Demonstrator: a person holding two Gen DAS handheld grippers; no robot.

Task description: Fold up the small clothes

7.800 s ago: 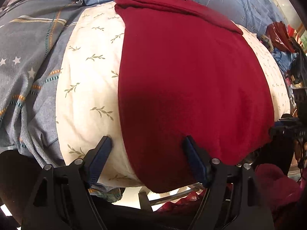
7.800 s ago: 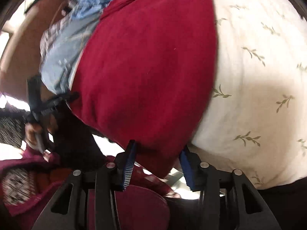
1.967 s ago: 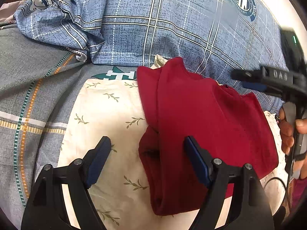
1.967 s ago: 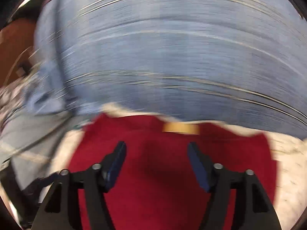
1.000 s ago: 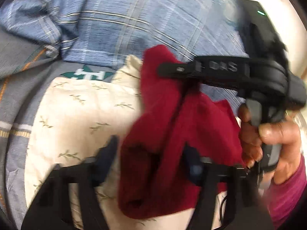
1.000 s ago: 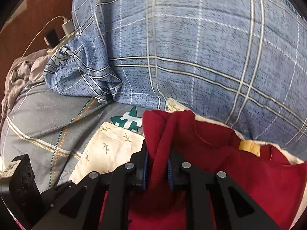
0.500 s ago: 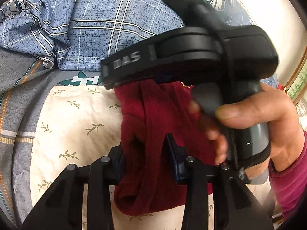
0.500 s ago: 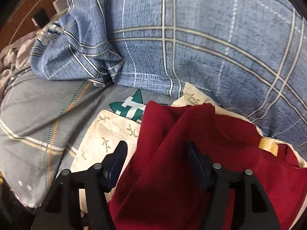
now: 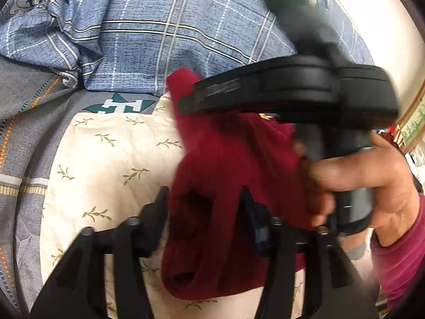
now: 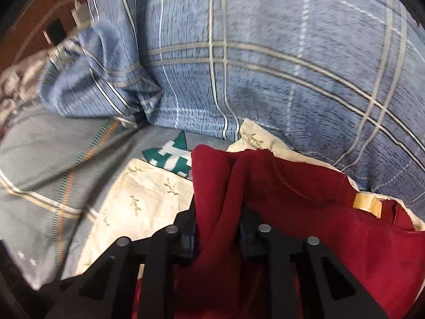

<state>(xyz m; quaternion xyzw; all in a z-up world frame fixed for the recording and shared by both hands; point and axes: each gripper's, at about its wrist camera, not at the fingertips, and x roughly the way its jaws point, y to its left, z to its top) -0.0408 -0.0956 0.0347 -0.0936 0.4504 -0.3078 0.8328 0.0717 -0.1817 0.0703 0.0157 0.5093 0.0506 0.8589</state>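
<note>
- A blue plaid quilt fills the far side of the bed, banked up behind the cream leaf-print pillow that serves as the folding surface; a grey striped sheet lies to the pillow's left
- The red garment sits bunched on the pillow's right half, its long axis running from the near edge of the pillow away toward the quilt; a tan neck label marks its far right end
- The right gripper has its jaws nearly closed on a raised ridge of the red cloth at the garment's far left corner, beside a teal patch on the sheet
- The left gripper holds the near end of the same edge, jaws partly closed with a thick roll of red fabric between them
- The right hand crosses just in front of the left camera, so both tools grip one edge, right farther from the person, left nearer
- Judged from this, the next move likely carries that edge across the pillow; the garment's free body lies to the right of both jaws, and motion blur hides finer detail
</note>
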